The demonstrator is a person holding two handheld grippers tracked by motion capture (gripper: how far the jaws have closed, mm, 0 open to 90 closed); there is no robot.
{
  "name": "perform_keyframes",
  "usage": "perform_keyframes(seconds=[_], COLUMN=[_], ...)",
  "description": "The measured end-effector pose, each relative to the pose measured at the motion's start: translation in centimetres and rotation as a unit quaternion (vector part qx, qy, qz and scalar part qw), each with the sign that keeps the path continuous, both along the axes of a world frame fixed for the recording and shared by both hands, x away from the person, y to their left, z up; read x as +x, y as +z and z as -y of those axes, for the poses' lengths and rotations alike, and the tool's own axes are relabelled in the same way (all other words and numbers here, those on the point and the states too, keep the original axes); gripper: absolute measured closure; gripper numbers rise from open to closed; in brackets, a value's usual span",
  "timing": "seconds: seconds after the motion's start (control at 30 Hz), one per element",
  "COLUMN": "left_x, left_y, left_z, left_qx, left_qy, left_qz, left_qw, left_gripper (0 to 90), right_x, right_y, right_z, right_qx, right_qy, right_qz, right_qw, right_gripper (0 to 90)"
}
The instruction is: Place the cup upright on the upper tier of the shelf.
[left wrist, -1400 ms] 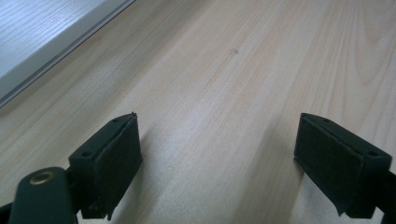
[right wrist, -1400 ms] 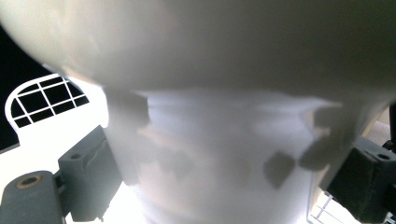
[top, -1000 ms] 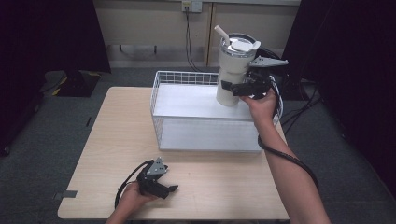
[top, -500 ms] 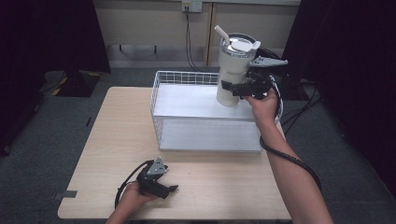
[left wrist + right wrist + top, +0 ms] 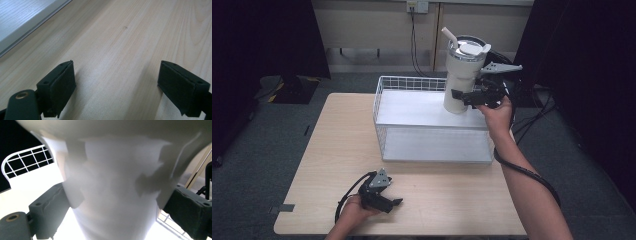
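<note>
I am holding the white tumbler (image 5: 463, 75) upright in the right claw (image 5: 470, 96), clamped around its lower body above the far right corner of the wire basket (image 5: 432, 150). Whether its base is touching the basket floor, I cannot tell. I judge this to be the placing step: next I need a straight descent, keeping the cup vertical and clear of the rim, before releasing. My right forearm is reaching forward along the basket's side. The left claw (image 5: 388, 200) is resting wide and empty on the surface (image 5: 452, 200).
</note>
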State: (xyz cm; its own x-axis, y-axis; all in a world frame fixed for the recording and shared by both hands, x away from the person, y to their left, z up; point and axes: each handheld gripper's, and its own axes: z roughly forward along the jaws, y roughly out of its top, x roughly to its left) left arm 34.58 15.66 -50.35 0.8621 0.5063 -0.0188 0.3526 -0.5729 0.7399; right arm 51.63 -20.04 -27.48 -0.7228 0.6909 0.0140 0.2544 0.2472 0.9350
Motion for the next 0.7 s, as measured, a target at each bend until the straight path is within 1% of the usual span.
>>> perform_keyframes(seconds=[0.27,0.47,0.57,0.7], left_x=[0.0,0.0,0.0,0.0], left_y=[0.0,0.0,0.0,0.0], left_z=[0.0,0.0,0.0,0.0], left_qx=[0.000,0.000,0.000,0.000], left_qy=[0.000,0.000,0.000,0.000], left_qz=[0.000,0.000,0.000,0.000], left_qw=[1.0000,1.0000,1.0000,1.0000], left_gripper=[13.9,13.9,13.9,13.9], right_x=[-0.4,-0.8,-0.9,-1.3], right_y=[-0.1,-0.2,-0.3,-0.4], right_z=[0.5,0.9,1.1,1.2], right_qx=[-0.003,-0.011,-0.012,-0.020], right_qy=[0.000,-0.004,-0.002,0.000], right_qz=[-0.002,-0.002,-0.002,-0.003], right_qw=[1.0000,0.9999,0.9999,0.9998], right_gripper=[8.5,8.6,8.6,8.7])
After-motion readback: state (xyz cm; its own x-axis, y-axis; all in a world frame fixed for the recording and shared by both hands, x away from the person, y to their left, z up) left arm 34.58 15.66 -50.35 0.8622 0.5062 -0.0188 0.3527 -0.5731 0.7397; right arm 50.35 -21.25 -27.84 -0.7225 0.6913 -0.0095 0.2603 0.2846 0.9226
